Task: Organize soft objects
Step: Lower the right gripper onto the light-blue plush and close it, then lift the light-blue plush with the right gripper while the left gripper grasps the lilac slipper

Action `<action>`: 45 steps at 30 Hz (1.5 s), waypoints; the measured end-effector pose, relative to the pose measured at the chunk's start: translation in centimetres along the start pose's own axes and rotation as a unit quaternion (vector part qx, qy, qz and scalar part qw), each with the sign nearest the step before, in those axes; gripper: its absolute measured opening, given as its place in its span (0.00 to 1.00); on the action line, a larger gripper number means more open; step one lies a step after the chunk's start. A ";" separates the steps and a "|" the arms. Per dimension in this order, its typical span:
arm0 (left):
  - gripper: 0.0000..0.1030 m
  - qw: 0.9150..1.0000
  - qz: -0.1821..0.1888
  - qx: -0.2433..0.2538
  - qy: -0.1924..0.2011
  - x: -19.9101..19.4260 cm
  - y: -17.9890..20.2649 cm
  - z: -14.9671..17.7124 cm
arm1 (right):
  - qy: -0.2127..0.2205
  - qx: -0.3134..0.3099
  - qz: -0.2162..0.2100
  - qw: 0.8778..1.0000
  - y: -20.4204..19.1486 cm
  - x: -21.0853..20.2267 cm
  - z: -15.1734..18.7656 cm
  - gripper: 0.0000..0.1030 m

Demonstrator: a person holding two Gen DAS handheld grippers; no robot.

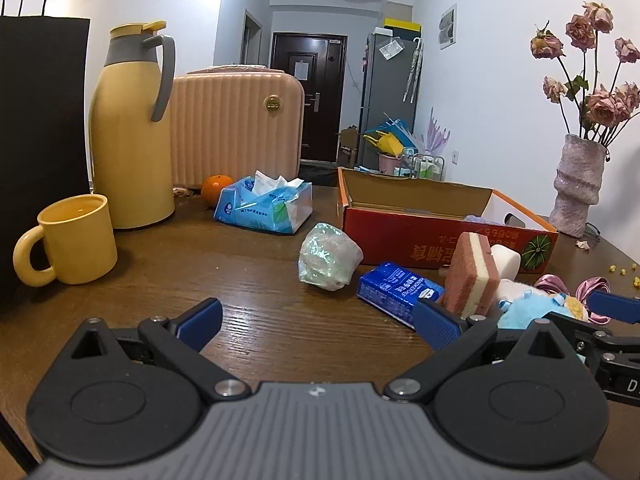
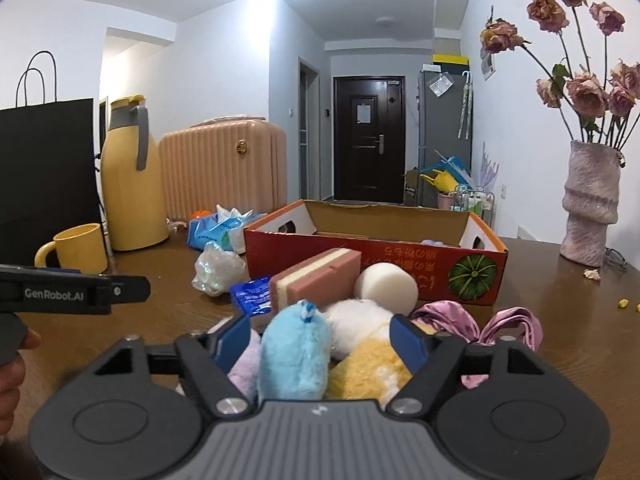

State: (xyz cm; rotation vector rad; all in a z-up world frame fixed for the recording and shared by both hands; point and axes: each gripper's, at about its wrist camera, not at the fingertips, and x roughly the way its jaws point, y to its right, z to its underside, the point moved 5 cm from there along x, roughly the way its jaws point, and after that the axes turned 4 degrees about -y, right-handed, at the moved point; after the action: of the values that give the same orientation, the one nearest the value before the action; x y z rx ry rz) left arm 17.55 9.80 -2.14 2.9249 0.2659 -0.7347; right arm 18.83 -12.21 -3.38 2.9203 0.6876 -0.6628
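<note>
From my right wrist view the plush toy [image 2: 296, 356], blue, white and yellow, fills the space between the right gripper's [image 2: 320, 340] jaws, lying on the surface [image 2: 140, 332] just in front of the red cardboard box [image 2: 360, 264]; the jaws stand partly spread around it, and I cannot tell whether the pads press into the fur, because the gripper body hides the toy's lower half. A lilac patch at the left pad is too cut off for me to name. Behind the toy a pink sponge [image 2: 320, 276] leans against a white foam roll [image 2: 386, 286], with pink satin fabric [image 2: 480, 324] to the right, partly behind the gripper. A blue packet [image 2: 252, 296] is mostly covered by the sponge. Something pale purple lies inside the box, but only its top shows. My left gripper [image 1: 316, 324] hangs over bare wood with its jaws spread wide and nothing between them; a crumpled plastic bag [image 1: 328, 256] sits ahead of it. Further out on the dark wooden surface stand a yellow mug [image 1: 72, 240], a yellow thermos [image 1: 128, 128], a tissue pack [image 1: 264, 208], an orange [image 1: 214, 188], a pink suitcase [image 1: 236, 128] and a vase of dried roses [image 1: 576, 184]. Beyond, white walls lead down a hallway to a dark door [image 2: 368, 140].
</note>
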 end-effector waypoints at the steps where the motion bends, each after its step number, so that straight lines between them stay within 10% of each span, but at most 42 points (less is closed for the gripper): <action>1: 1.00 1.000 0.000 -0.001 -0.001 0.0 -0.1 0.0 | -0.003 -0.001 -0.003 1.000 -0.1 0.1 0.0 0.67; 7: 1.00 1.000 0.001 0.002 -0.003 0.1 0.1 0.1 | -0.051 0.004 -0.019 0.999 -0.6 2.0 0.6 0.33; 45: 1.00 0.999 0.040 0.002 -0.007 -0.1 6.4 1.2 | 0.054 0.088 0.035 0.994 6.2 -2.9 -1.0 0.31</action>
State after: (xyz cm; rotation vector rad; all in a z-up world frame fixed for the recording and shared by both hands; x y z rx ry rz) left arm 18.23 3.33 -2.69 2.9138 0.1449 -0.7446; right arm 19.55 -18.79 -1.45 3.1459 0.5608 -0.5920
